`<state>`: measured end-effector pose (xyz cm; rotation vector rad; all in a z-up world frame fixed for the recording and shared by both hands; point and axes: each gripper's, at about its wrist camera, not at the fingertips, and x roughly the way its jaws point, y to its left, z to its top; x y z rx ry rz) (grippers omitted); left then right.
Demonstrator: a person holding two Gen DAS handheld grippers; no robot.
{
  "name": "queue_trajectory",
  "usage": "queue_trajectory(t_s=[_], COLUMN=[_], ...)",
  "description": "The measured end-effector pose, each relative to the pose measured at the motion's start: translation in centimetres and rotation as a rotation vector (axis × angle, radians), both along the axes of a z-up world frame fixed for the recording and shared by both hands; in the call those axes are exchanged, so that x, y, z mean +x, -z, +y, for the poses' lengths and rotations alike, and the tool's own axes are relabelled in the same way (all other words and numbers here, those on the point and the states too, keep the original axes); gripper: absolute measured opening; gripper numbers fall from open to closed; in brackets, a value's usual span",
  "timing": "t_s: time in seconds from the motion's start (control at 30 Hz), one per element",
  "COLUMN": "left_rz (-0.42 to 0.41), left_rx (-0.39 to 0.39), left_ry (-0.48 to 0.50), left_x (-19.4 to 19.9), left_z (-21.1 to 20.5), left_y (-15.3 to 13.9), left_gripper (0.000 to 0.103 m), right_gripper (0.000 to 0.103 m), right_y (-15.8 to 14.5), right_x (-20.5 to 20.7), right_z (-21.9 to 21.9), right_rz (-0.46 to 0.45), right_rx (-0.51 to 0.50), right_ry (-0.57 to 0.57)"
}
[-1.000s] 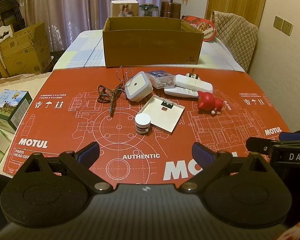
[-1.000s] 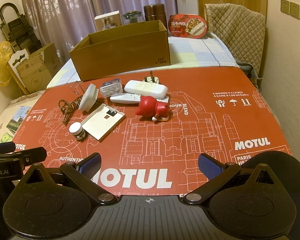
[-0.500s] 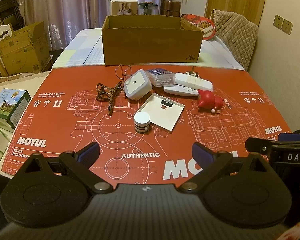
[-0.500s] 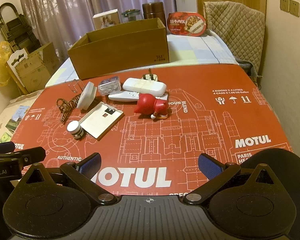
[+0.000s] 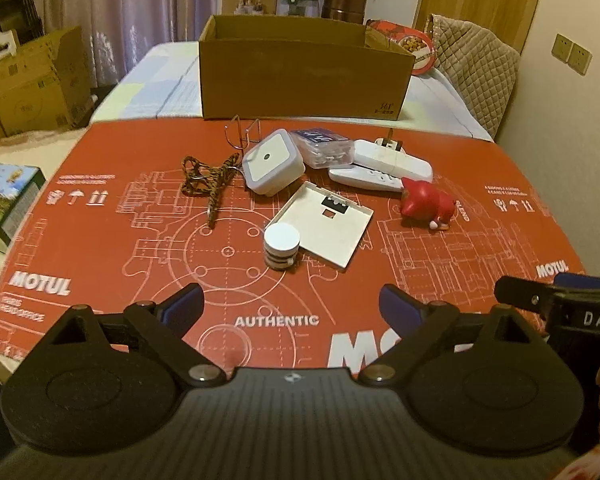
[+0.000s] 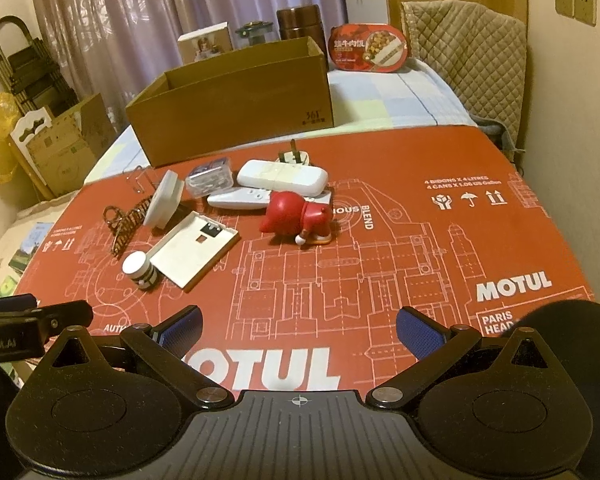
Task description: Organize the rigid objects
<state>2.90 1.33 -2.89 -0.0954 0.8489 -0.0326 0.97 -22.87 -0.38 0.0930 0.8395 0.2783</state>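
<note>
A cluster of small objects lies on the red mat (image 5: 100, 240): a small white-capped jar (image 5: 281, 246), a flat white square tray (image 5: 327, 224), a white square night light (image 5: 274, 161), a clear plastic case (image 5: 322, 147), a white plug adapter (image 5: 392, 157), a white remote (image 5: 366, 179), a red toy figure (image 5: 427, 204) and a braided cord (image 5: 208, 178). My left gripper (image 5: 291, 307) hovers before the jar, its jaws closing slightly with nothing between them. My right gripper (image 6: 299, 326) stands open over bare mat (image 6: 480, 248), the red toy figure (image 6: 296, 218) well ahead.
An open cardboard box (image 5: 305, 68) stands behind the mat on a bed. More boxes (image 5: 32, 84) sit at the left, a quilted chair back (image 5: 476, 68) at the right. A wire clip (image 5: 242, 134) lies by the night light. The right gripper's finger (image 5: 540, 300) shows at the left view's edge.
The left gripper has moved forward and lower toward the cluster, so the jar and tray look nearer. Its blue pads stand a little closer together. The right view has barely shifted.
</note>
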Motion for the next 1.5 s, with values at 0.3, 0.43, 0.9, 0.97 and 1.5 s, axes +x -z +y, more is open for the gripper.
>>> queue_trajectory(t_s=[0.3,0.43,0.9,0.97,1.5], left_rz=[-0.013,-0.023,-0.007,-0.006,-0.017], left_rx=[0.058,0.108,0.081,0.08,0.113], left_ry=[0.112,0.186,0.202,0.19,0.179], left_x=[4.9,6.2,8.2,8.2,11.3], left_z=[-0.3,-0.4,0.9,1.1,4.3], left_y=[1.9,3.7,6.8,6.6,5.9], left_gripper=[0.084,0.073,0.026,0.026,0.026], right_gripper=[0.1,0.1,0.1,0.1,0.076], right_y=[1.0,1.9,4.9,5.0,6.2], right_x=[3.1,4.5,6.6,6.6,7.7], right_z=[0.8,1.4,4.4,4.8,9.7], right_rz=[-0.018,-0.018,0.033,0.033,0.016], right_rx=[0.025,0.024,-0.008,-0.012,-0.066], right_ry=[-0.009,-0.011,-0.077,-0.087,-0.206])
